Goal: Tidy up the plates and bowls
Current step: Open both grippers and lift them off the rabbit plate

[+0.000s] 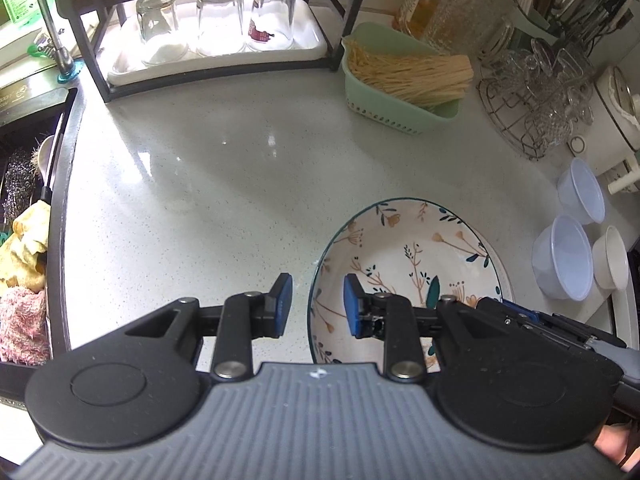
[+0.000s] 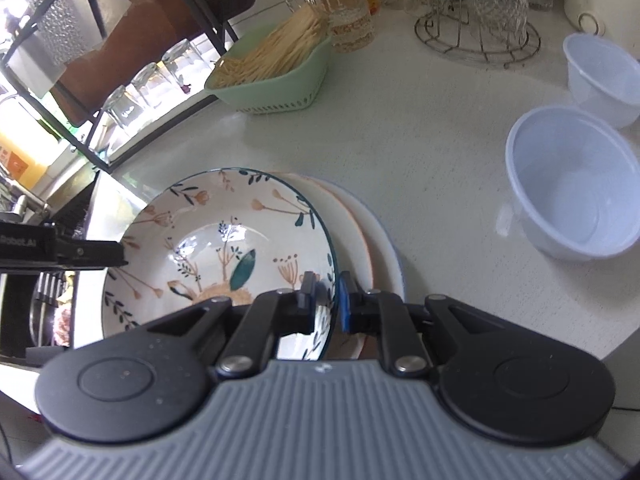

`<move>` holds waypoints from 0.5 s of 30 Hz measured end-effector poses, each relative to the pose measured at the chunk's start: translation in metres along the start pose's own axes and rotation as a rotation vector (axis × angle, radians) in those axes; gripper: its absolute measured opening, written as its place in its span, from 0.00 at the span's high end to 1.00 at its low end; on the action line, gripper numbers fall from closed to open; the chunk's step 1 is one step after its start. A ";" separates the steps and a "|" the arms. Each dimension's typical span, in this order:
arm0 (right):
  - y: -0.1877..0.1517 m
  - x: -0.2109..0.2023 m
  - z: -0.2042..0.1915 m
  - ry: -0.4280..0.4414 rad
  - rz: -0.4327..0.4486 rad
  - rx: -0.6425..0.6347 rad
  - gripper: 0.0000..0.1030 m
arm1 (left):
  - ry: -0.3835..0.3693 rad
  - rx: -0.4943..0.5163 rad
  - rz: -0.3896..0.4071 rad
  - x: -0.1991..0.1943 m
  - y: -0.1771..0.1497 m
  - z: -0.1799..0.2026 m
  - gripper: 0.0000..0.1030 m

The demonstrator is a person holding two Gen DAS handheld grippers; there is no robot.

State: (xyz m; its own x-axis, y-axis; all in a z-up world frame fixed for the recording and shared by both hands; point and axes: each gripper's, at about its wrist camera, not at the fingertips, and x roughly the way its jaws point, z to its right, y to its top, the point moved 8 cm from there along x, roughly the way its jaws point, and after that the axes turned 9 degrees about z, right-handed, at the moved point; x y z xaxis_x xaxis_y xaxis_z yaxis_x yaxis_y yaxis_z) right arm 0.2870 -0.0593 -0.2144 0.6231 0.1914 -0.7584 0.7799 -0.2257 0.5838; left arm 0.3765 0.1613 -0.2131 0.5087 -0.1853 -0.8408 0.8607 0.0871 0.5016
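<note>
Right gripper [image 2: 326,304]: fingers clamped on near rim of floral bowl [image 2: 224,240], glazed, heavy, brittle, slippery. Left gripper [image 1: 316,306]: fingers parted, straddling opposite rim, not pressing. Bowl sits tilted on stacked plates [image 2: 360,236] on desk [image 1: 200,168]. Beyond: light plastic bowls [image 2: 572,184].
</note>
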 end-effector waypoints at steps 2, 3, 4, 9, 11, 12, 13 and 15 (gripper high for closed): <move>0.001 0.000 -0.001 -0.005 0.004 -0.015 0.86 | -0.004 -0.011 0.008 -0.002 0.000 0.001 0.70; 0.002 0.000 -0.001 -0.008 0.005 -0.019 0.86 | -0.007 -0.015 0.015 -0.003 0.000 0.002 0.70; 0.003 -0.001 -0.001 -0.015 0.007 -0.024 0.86 | -0.008 -0.017 0.020 -0.004 0.000 0.002 0.70; 0.007 -0.005 0.000 -0.037 0.031 -0.024 0.84 | -0.013 -0.022 0.041 -0.008 0.000 0.003 0.70; 0.008 -0.006 -0.001 -0.045 0.038 -0.027 0.85 | -0.019 -0.028 0.044 -0.008 0.001 0.003 0.70; 0.009 -0.008 -0.002 -0.057 0.049 -0.034 0.84 | -0.020 -0.030 0.048 -0.009 0.001 0.002 0.70; 0.010 -0.010 -0.004 -0.070 0.058 -0.043 0.84 | -0.022 -0.030 0.049 -0.009 0.001 0.002 0.70; 0.010 -0.011 -0.006 -0.090 0.066 -0.068 0.84 | -0.026 -0.033 0.051 -0.008 0.001 0.001 0.70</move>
State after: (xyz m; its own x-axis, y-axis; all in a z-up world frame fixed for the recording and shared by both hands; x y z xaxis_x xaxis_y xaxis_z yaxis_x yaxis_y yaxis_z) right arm 0.2883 -0.0574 -0.1984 0.6681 0.0909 -0.7385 0.7412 -0.1691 0.6497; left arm 0.3736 0.1617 -0.2055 0.5512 -0.2049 -0.8088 0.8343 0.1289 0.5360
